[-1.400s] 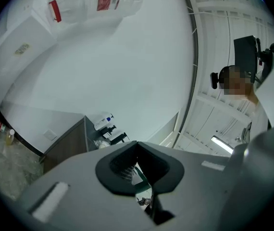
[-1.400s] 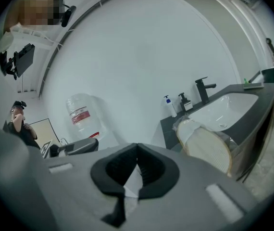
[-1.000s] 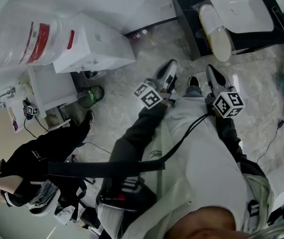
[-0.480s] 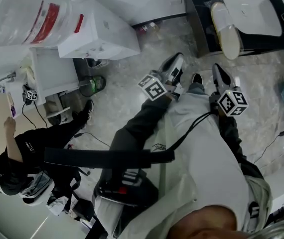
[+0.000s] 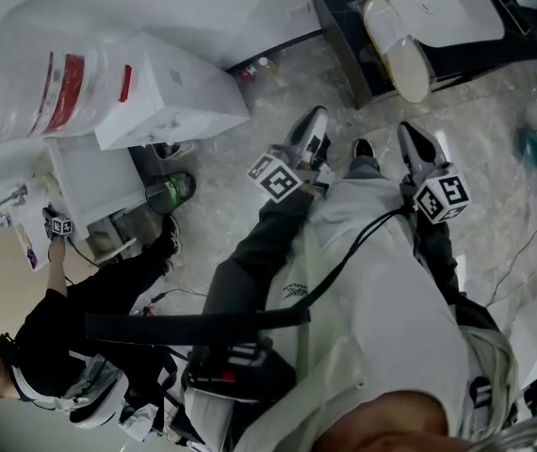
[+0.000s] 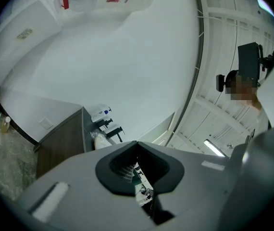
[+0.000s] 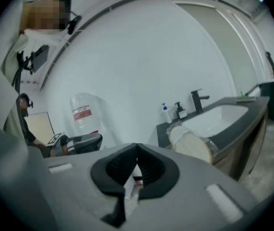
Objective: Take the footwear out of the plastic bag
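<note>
Both tongs are shut with nothing in them: the left tongs [image 6: 137, 142] have their tips pressed together with just an empty oval gap behind, and the right tongs [image 7: 137, 144] look the same. From the head view they're held low in front of the person's body, left tongs [image 5: 314, 121] and right tongs [image 5: 410, 132] side by side, pointing out over the marble floor [image 5: 240, 186]. The plastic bag [image 5: 398, 55] with the pale footwear [image 5: 410, 69] inside is well ahead of the tongs, roughly between their lines, lying at the front edge of the dark bench [image 5: 349, 36] and not touched by either. In the right gripper view the bag [image 7: 194, 146] shows just right of the tongs' tips, beside the white sink basin [image 7: 216, 119], with a black faucet [image 7: 198, 100] and a pump bottle [image 7: 165, 113] behind it. Off to the left of the left tongs there's a big water jug [image 5: 47, 83], and another person [image 5: 71, 337] sits down on that side too.
</note>
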{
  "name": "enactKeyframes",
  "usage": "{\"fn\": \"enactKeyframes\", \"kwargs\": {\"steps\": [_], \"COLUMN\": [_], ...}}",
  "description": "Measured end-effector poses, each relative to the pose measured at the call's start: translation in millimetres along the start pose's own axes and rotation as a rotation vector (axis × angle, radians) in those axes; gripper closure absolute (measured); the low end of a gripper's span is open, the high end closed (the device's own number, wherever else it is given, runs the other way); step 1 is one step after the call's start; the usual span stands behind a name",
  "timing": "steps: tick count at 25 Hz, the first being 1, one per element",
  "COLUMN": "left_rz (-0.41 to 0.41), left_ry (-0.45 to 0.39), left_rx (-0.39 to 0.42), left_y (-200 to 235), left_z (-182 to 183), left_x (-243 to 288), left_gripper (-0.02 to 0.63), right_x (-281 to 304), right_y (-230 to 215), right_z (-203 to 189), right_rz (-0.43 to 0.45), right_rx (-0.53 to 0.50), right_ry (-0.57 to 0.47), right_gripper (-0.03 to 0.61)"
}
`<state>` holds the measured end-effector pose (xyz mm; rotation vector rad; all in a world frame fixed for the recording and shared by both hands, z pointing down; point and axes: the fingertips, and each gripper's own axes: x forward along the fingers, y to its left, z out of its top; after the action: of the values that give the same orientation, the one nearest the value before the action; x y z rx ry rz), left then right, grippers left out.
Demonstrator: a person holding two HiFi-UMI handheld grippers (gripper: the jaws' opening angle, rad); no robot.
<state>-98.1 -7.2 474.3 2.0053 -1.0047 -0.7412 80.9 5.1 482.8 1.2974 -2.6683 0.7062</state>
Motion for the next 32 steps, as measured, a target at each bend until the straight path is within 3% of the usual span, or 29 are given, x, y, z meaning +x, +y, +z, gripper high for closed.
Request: {"fn": "enactKeyframes", "kwargs": {"steps": [4, 6, 9, 13, 17, 22, 27, 32], "left_rz": [-0.007, -0.014, -0.026, -0.017, -0.009, -0.010, 0.012, 0.040], "left_ry": [0.018, 0.027, 0.050, 0.074, 0.061, 0.039, 0.016, -0.026], "left_rx": [-0.001, -0.003, -0.003, 0.003, 0.015, 0.030, 0.061, 0.078], "left_y": [1, 0, -2, -3, -2, -1, -3, -1], "left_z": [-6, -10, -17, -25, -24, -22, -19, -10], "left_x": [8, 13, 20, 24, 30, 40, 46, 46], "left_gripper": [0.615, 0.615, 0.617, 0.617, 0.617, 0.617, 0.615, 0.614], "right_x": [-11, -15, -20, -21, -14, 11, 43, 64], "right_y": [-12, -30, -66, -108, -139, -164, -187, -202], "right_z": [12, 13, 9, -1, -21, -51, -70, -71], "right_rz": [-0.037, -0.096, -0.163, -0.214, -0.276, -0.253, -0.208, -0.170], "right_rx": [-0.109, -0.055, 0.117, 0.225, 0.251, 0.381, 0.451, 0.513], "right_ry": [-0.027, -0.063, -0.114, -0.123, -0.042, 0.036, 0.101, 0.062], "right_gripper": [0.577, 0.577, 0.577, 0.514, 0.346, 0.238, 0.229, 0.230]}}
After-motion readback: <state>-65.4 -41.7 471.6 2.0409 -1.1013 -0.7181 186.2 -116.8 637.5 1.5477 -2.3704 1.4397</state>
